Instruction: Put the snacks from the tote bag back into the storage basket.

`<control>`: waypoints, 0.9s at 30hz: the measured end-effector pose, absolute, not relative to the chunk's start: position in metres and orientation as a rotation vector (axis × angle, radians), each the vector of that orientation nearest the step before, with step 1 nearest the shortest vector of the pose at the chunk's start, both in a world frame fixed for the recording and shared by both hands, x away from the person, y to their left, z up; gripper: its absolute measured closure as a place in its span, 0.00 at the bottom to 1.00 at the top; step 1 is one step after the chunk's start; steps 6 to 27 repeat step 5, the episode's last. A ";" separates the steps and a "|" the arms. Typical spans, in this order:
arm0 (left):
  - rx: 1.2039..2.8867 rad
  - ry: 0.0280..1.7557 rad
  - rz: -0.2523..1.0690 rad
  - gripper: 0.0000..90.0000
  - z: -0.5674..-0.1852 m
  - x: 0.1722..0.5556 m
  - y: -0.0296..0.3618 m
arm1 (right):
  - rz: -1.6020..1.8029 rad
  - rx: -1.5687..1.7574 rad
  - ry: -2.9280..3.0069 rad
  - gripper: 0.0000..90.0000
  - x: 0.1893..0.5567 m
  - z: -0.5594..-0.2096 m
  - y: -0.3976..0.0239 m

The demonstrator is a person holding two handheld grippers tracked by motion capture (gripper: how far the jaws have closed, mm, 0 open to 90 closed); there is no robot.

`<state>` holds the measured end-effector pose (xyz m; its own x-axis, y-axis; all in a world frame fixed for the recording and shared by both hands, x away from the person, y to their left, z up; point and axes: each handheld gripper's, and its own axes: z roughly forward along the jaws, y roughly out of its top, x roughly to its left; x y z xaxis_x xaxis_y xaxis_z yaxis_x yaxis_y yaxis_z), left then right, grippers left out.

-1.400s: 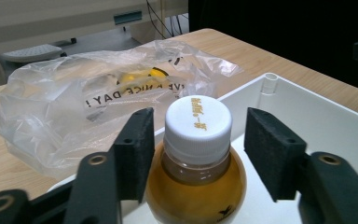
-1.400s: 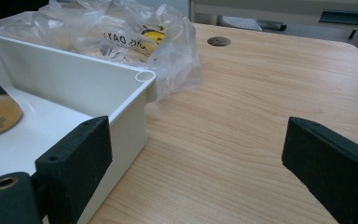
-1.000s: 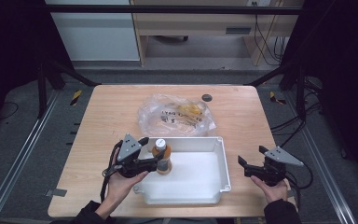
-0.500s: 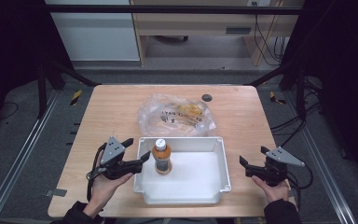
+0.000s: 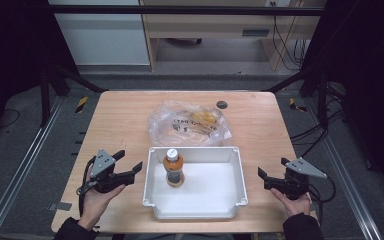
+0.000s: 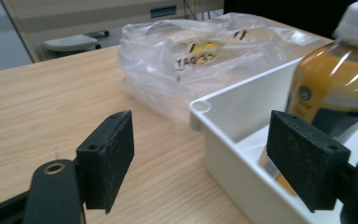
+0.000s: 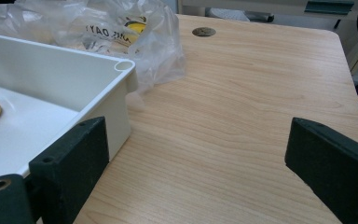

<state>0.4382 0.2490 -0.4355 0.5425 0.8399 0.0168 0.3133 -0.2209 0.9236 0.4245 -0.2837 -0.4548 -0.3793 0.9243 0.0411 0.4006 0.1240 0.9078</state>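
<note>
Bottle: small clear plastic bottle of orange drink with a white cap stands upright inside the white rectangular plastic tub, in the tub's left half, near its far wall. Tub sits lower centre of the high view on the light wooden counter.

Left gripper: lower left of the high view, just outside the tub's left wall, black fingers pointing right toward the tub. Jaws have just been opening and now stand wide apart, nothing between them. In the left gripper view the tub's near corner sits between the two fingers farther off, with the bottle behind the right-hand finger; no contact with either.

Right gripper: lower right of the high view, just outside the tub's right wall, fingers pointing left. Jaws wide apart, empty. In the right gripper view the left-hand finger lies beside the tub's outer wall; can't tell whether it touches.

Behind the tub, centre of the high view: crumpled clear plastic bag with black print and yellow contents, its near edge touching or just beside the tub's far wall. Small dark round grommet hole in the counter up and right of the bag.
</note>
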 end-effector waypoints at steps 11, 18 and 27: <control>1.789 0.998 0.680 0.26 -0.445 0.444 0.257 | 1.213 1.271 1.859 0.07 0.425 -0.456 -0.283; 1.789 0.998 0.680 0.26 -0.445 0.444 0.257 | 1.213 1.271 1.859 0.07 0.425 -0.456 -0.283; 1.789 0.998 0.680 0.26 -0.445 0.444 0.257 | 1.213 1.271 1.859 0.07 0.425 -0.456 -0.283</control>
